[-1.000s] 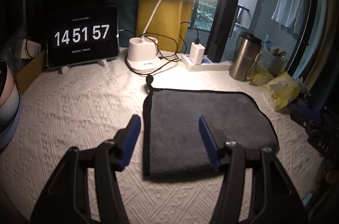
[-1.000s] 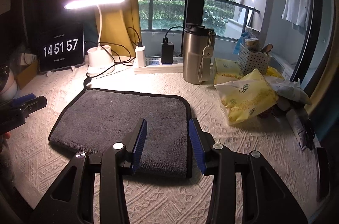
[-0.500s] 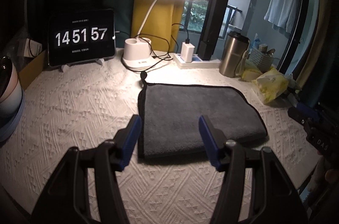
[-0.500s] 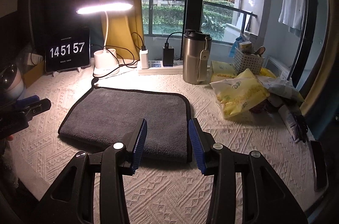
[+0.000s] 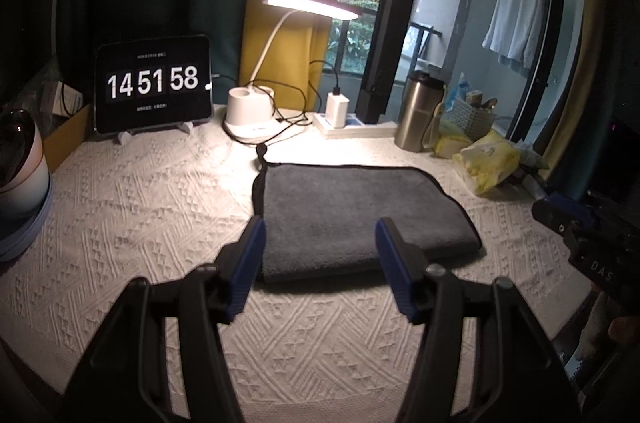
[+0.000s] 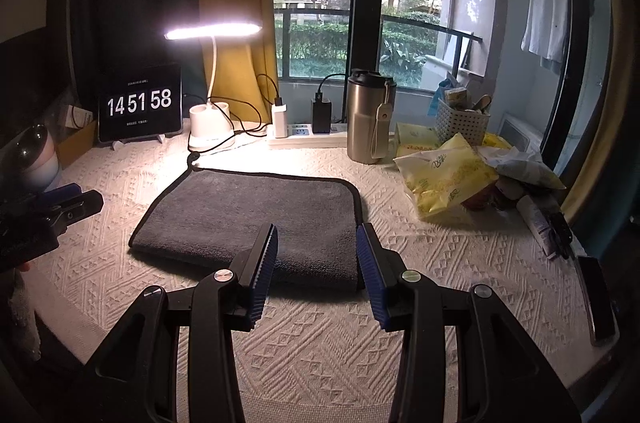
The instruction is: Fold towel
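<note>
A dark grey towel (image 5: 352,215) with black edging lies folded flat in a rectangle on the white textured tablecloth (image 5: 132,223); it also shows in the right wrist view (image 6: 256,219). My left gripper (image 5: 320,243) is open and empty, above and just in front of the towel's near-left corner. My right gripper (image 6: 316,247) is open and empty, above and just in front of the towel's near-right corner. Each gripper shows at the edge of the other's view, the right one (image 5: 568,219) and the left one (image 6: 60,207).
At the back stand a tablet clock (image 5: 154,89), a lit desk lamp (image 5: 252,115), a power strip (image 5: 352,127) with cables, and a steel tumbler (image 6: 370,119). Yellow bags (image 6: 444,175) and a basket (image 6: 462,123) clutter the right side. A pastel cup (image 5: 18,167) is at left.
Both grippers have drawn back and up from the towel, which now looks smaller and farther. The towel has not moved. Both stay open.
</note>
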`<state>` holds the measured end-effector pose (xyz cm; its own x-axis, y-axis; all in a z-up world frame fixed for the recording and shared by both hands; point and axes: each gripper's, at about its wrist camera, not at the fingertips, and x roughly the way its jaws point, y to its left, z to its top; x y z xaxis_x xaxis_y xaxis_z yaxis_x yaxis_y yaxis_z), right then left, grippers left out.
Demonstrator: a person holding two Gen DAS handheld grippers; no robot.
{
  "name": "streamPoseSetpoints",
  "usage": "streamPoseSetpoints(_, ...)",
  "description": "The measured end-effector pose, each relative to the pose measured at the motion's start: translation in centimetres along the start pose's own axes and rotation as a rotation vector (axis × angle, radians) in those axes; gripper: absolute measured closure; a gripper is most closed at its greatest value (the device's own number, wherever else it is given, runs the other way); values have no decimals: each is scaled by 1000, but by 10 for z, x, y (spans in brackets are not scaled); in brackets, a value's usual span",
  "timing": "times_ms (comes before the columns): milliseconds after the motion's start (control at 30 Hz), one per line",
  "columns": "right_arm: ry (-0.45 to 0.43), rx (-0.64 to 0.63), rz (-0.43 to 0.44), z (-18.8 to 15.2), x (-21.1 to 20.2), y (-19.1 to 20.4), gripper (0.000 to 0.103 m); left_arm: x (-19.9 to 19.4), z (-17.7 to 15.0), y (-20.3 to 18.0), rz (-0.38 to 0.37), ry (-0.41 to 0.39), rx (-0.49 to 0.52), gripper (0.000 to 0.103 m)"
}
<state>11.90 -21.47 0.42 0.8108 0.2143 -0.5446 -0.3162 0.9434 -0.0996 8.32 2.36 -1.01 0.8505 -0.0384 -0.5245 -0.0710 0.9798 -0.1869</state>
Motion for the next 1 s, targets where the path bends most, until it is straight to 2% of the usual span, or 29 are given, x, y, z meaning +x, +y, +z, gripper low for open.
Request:
streamPoseSetpoints(400, -97, -1, 9, -10, -46, 10, 59, -49, -10, -7, -30, -119, 36, 42)
streamPoseSetpoints(600, -145, 18, 19, -20, -67, 14, 59, -69, -16, -3, -42, -178, 27, 33)
streamPoseSetpoints(667, -177, 5, 6, -25, -77, 18, 59, -76, -20, -1, -44, -205, 21, 25)
streamPoseSetpoints(733, -203, -4, -6, -29, -86, 21, 59, -83, -24, 0, -44, -232, 18, 21)
streamPoseSetpoints(800, -223, -1, -10, -33, -94, 22, 58, -91, -27, 1, -47, -263, 14, 20)
streamPoseSetpoints(867, -242, 0, -11, -37, -100, 24, 51, -96, -28, 1, -51, -289, 17, 19)
streamPoseSetpoints(1000, -255, -7, -12, -40, -107, 26, 50, -101, -28, -1, -36, -308, 25, 16)
